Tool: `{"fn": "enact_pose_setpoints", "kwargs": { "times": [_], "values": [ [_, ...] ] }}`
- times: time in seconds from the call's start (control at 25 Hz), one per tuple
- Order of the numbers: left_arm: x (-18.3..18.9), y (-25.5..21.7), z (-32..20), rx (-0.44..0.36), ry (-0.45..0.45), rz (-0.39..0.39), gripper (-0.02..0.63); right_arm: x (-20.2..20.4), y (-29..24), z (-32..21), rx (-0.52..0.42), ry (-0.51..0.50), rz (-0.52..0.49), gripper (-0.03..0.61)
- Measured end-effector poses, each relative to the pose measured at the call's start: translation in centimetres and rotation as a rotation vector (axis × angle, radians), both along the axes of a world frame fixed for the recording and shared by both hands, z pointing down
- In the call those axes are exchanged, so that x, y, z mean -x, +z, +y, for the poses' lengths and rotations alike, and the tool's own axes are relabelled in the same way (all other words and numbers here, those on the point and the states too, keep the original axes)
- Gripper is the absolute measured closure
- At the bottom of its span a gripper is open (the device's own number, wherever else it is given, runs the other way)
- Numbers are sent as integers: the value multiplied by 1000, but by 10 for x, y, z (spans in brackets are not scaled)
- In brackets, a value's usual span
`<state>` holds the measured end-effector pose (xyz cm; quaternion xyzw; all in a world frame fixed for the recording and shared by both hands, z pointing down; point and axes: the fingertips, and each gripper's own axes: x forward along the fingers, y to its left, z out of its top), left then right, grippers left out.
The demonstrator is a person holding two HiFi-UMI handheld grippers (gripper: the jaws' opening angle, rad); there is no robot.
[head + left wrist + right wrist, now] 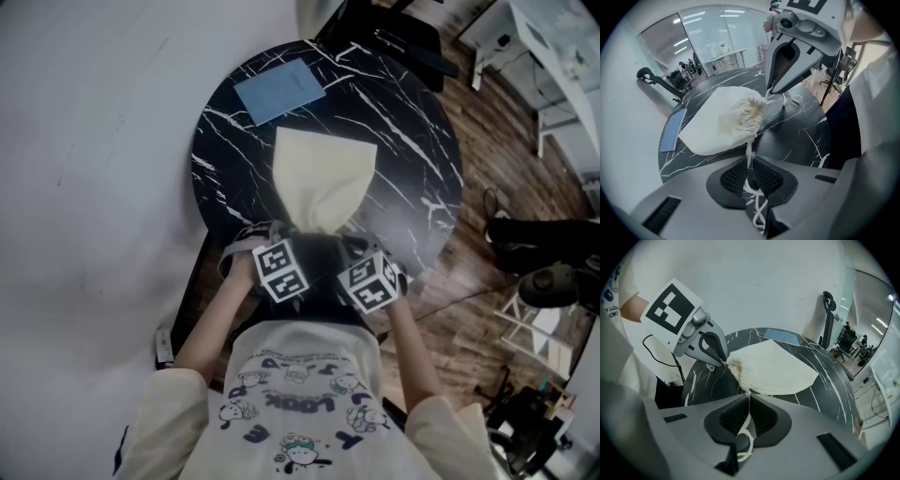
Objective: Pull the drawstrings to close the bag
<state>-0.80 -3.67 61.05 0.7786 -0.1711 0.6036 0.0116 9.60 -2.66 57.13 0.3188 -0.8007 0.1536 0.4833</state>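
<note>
A cream cloth bag (323, 178) lies on the round black marble table (422, 159), its gathered mouth toward me. My left gripper (273, 232) is at the left of the mouth and shut on the left drawstring (750, 153), which runs taut from the puckered mouth (752, 112) into its jaws (751, 165). My right gripper (352, 246) is at the right of the mouth, shut on the right drawstring (748, 401), whose loose end curls behind the pads. Each gripper view shows the other gripper's tip (771, 89) (723, 363) right at the mouth.
A blue flat sheet (279, 90) lies at the table's far left, beyond the bag. A dark chair (412, 47) stands behind the table. Wooden floor with white desks and dark gear lies to the right. My body is against the near edge.
</note>
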Motion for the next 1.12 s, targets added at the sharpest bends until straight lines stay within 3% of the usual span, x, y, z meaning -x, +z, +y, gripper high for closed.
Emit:
{"fn": "enact_pose_setpoints", "kwargs": {
  "times": [0.12,0.24,0.56,0.68,0.8,0.84,0.92,1.0,1.12],
  "values": [
    [0,0,1,-2,4,-5,560,0,0,-1,-2,8,-3,555],
    [-2,-4,3,31,-44,45,565,-2,-1,-2,-10,11,2,557],
    [12,-24,-11,101,-363,247,569,-13,-11,-4,-31,73,-19,558],
    [22,-27,-18,88,-445,267,571,-17,-14,-8,-25,144,-46,560],
    [73,-21,-31,-9,-562,146,575,-59,-9,-14,-34,287,0,561],
    [91,-18,-33,3,-607,149,575,-75,-8,-13,-11,336,-33,561],
    [100,-20,-32,90,-684,273,575,-86,-10,-13,55,392,-168,561],
    [78,-30,-29,124,-642,369,575,-71,-15,-15,67,375,-231,561],
    [25,-39,-12,127,-428,360,572,-39,-18,-12,70,315,-260,561]
  ]
}}
